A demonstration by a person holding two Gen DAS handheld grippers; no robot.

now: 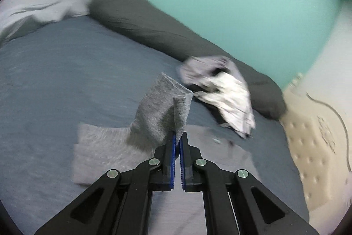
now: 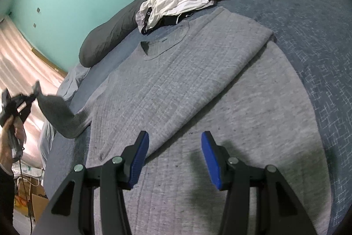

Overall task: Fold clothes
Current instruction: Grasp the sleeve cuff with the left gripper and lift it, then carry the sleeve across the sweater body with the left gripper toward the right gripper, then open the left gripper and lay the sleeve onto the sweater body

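Observation:
A grey knit sweater (image 2: 189,89) lies flat on the blue bedspread (image 2: 312,21), its right sleeve folded across the chest. My left gripper (image 1: 178,138) is shut on the cuff of the left sleeve (image 1: 162,111) and holds it up off the bed. That lifted sleeve (image 2: 59,116) also shows at the left of the right wrist view, where the left gripper (image 2: 36,89) is held by a hand. My right gripper (image 2: 175,138) hovers open over the lower body of the sweater, with nothing between its fingers.
A crumpled white and black garment (image 2: 178,1) lies beyond the sweater's collar, by a long dark grey pillow (image 2: 114,25) along the teal wall. A light grey cloth (image 1: 41,6) lies at the bed's far corner. Beige tufted padding (image 1: 319,147) borders the bed.

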